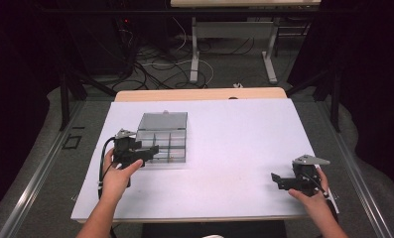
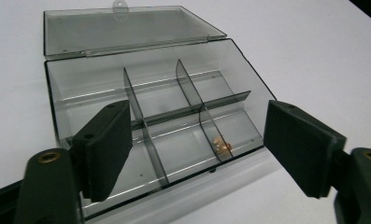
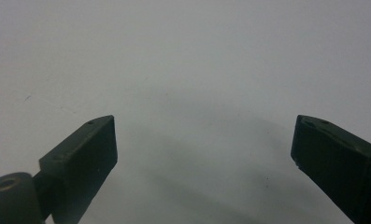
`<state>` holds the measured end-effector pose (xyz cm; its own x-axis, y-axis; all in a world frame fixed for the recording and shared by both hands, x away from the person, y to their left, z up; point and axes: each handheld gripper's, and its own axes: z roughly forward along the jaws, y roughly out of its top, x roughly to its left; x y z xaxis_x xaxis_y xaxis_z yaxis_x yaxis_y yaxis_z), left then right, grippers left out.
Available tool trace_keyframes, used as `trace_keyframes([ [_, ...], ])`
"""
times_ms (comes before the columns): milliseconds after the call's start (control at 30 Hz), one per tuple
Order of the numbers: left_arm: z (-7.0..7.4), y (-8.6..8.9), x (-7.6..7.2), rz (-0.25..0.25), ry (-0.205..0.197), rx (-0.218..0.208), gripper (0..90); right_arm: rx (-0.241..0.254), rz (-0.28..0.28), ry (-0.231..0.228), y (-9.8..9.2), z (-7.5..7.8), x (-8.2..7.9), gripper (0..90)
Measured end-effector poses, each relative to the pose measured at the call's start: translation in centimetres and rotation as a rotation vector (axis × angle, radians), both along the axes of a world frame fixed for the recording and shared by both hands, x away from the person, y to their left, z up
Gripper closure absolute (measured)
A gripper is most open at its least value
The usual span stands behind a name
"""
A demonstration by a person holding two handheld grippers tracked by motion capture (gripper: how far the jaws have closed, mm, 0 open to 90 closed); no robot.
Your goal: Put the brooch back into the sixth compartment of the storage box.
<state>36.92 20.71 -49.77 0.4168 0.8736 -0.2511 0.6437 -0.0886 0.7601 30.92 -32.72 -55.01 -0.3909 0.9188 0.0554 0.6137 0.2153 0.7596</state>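
A clear plastic compartment box (image 1: pixel 162 139) lies on the left half of the white table (image 1: pixel 234 144), its lid (image 1: pixel 162 120) swung open and lying flat on the far side. The left gripper (image 1: pixel 154 149), held in the person's left hand (image 1: pixel 117 174), sits at the box's near left edge with its tips reaching over the box. In the left gripper view its jaws are spread wide with nothing between the pads, and the box (image 2: pixel 150 121) lies just beyond and below them, its dividers splitting it into six cells. A few small copper-coloured pieces (image 2: pixel 222 145) rest in the near right cell, closer to the right-hand jaw in that view; what they are is too small to tell. The right gripper (image 1: pixel 276 179), held in the right hand (image 1: pixel 313 198), hovers low over the near right part of the table, well apart from the box. In the right gripper view its jaws also stand wide apart, with bare white tabletop (image 3: pixel 188 84) between them.
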Motion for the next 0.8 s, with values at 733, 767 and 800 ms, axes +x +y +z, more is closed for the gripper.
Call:
trace_keyframes([
  [733, -2.2, 2.3, -2.9, 0.019, -0.092, -0.018, 2.3, -0.002, -0.003, -0.002, -0.1, 0.0, 0.0, 6.7],
  [767, -2.3, 2.4, -3.0, 0.024, -0.094, -0.019, 2.3, -0.003, -0.001, -0.002, -0.1, 0.0, 0.0, 6.7],
  [800, -2.3, 2.5, -3.1, 0.028, -0.092, -0.021, 2.3, -0.002, -0.005, -0.002, -0.2, 0.0, 0.0, 6.7],
])
